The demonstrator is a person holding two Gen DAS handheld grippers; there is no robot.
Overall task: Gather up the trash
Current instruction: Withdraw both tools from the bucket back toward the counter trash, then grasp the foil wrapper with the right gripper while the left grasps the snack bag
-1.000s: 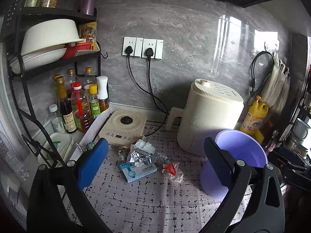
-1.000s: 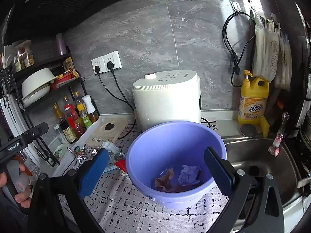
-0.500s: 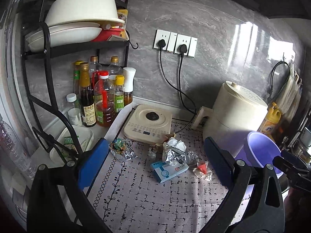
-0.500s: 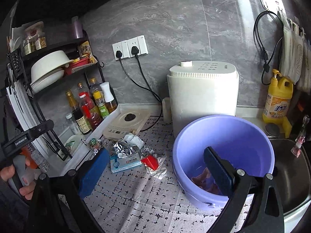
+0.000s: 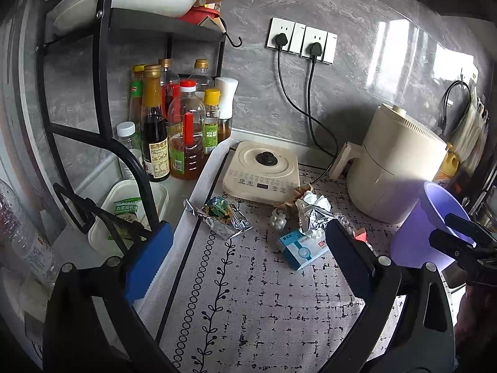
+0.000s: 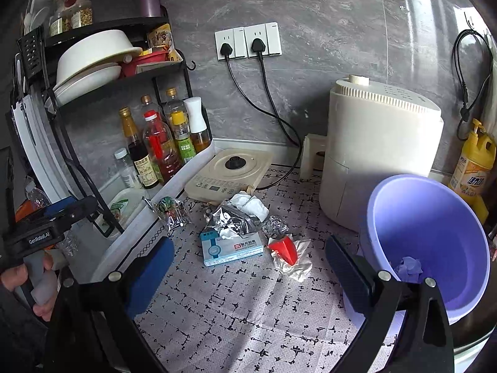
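Trash is spread over the patterned mat (image 5: 264, 304) in front of the flat cooker (image 5: 262, 171), and none of it is held. The left gripper (image 5: 245, 258) hangs above the mat with its jaws wide and nothing between them; the right gripper (image 6: 245, 264) is likewise spread wide and empty, with the purple bucket (image 6: 435, 227) just to its right. A few crumpled scraps can already be seen at the bottom of the bucket, so the job is judged to be partly done.

Nearest the left gripper lies a foil wrapper (image 5: 224, 217) with coloured scraps on it, set apart from the main heap. That heap is made up of a crumpled foil bag (image 6: 231, 222) with white tissue (image 6: 251, 205) behind it, a blue and white box (image 6: 231, 248) touching the bag's front edge, and a red piece (image 6: 284, 248) resting on a tissue beside the box. A small white lump (image 5: 277, 220) sits between the wrapper and the heap.

The foil wrapper is probably best taken by the left gripper. It should be approached from above and pinched at a raised fold, since the loose scraps on it could be spilled if it is tilted. The jaws should be closed slowly, because thin foil is easily crushed or slips out flat. It should be carried low and level to the bucket, and the cables (image 5: 313, 124) and bottles (image 5: 183, 130) should be avoided.
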